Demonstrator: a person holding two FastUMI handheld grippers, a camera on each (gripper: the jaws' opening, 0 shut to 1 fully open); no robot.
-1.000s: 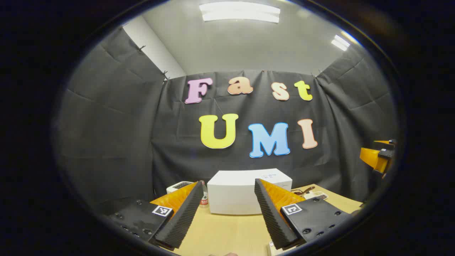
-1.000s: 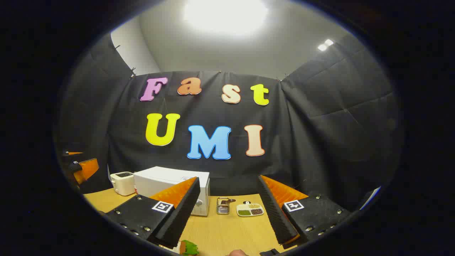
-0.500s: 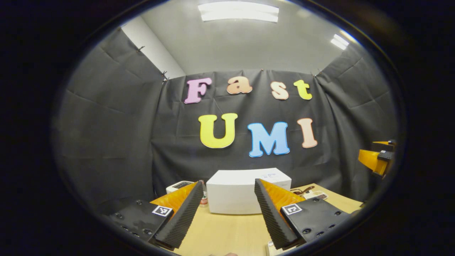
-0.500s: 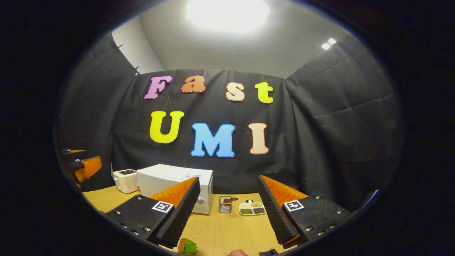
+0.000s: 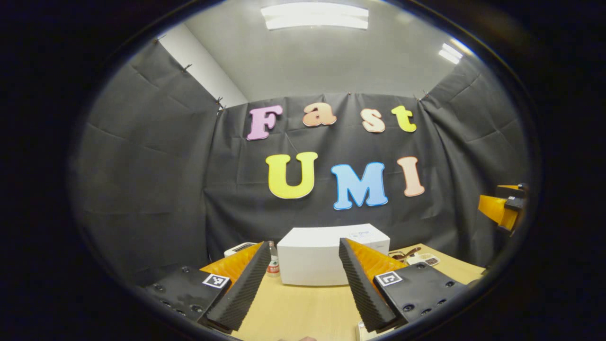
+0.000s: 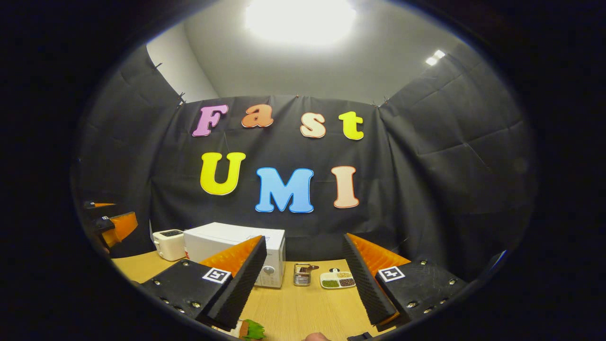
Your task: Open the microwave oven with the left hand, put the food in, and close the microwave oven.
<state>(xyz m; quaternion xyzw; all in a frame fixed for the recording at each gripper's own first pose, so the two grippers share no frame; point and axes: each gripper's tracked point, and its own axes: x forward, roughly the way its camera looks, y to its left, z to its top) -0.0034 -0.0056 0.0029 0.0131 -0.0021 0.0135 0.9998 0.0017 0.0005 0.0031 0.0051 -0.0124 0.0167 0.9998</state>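
Note:
The white microwave (image 5: pixel 312 258) stands on the wooden table (image 5: pixel 303 308) at the back wall, its door shut. My left gripper (image 5: pixel 303 244) hovers open in front of it, some way off, with nothing between its fingers. In the right gripper view the microwave (image 6: pixel 227 241) is seen from the right, with a knob (image 6: pixel 268 270) on its front. My right gripper (image 6: pixel 304 239) is open and empty above the table. Food with a green leaf (image 6: pixel 251 329) lies at the bottom edge, just under the right gripper's left finger. The two grippers stand apart at about the same height.
A white toaster (image 6: pixel 168 244) and a small bottle (image 5: pixel 271 260) stand left of the microwave. A metal holder (image 6: pixel 301 274) and a divided dish of grains (image 6: pixel 337 279) sit to its right. Black cloth walls close in the table on three sides.
Both views have drifted only slightly. The right gripper view has turned a little to the left, so the microwave sits a bit further right in it. Both grippers stay open.

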